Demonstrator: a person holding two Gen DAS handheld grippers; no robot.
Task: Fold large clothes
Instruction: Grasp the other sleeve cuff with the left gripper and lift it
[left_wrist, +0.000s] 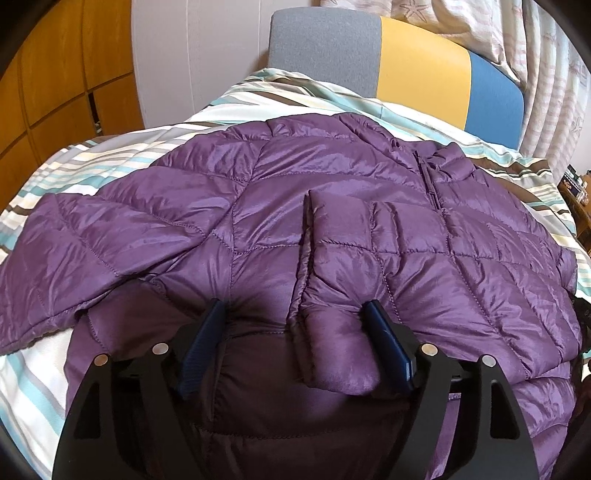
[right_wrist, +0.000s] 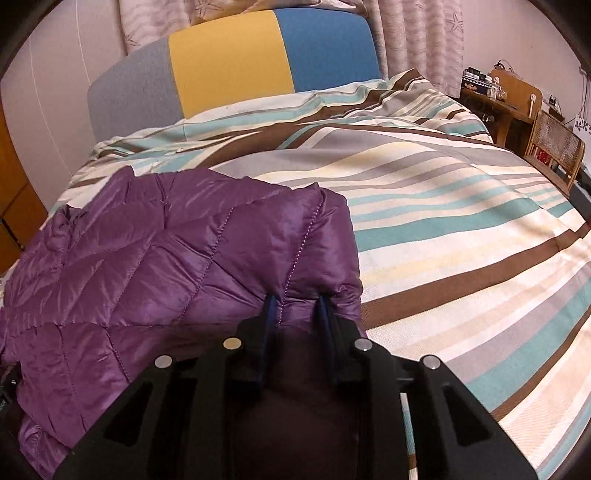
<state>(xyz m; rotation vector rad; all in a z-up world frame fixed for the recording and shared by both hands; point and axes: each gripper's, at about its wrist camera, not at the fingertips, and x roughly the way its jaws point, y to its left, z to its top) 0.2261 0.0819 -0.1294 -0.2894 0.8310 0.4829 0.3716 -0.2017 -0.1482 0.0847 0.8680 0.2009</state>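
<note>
The purple quilted jacket lies spread on the striped bed cover toward the bed's left side, where the left tongs stand apart around a folded sleeve and the right tongs are clamped on the jacket's edge.

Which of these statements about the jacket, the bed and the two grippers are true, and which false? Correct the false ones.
1. The jacket is purple. True.
2. The jacket lies on a bare wooden floor. False: it lies on a striped cover.
3. The right gripper pinches jacket fabric. True.
4. The left gripper is shut tight. False: its fingers stand wide apart.
5. The headboard is all red. False: grey, yellow and blue.
</note>
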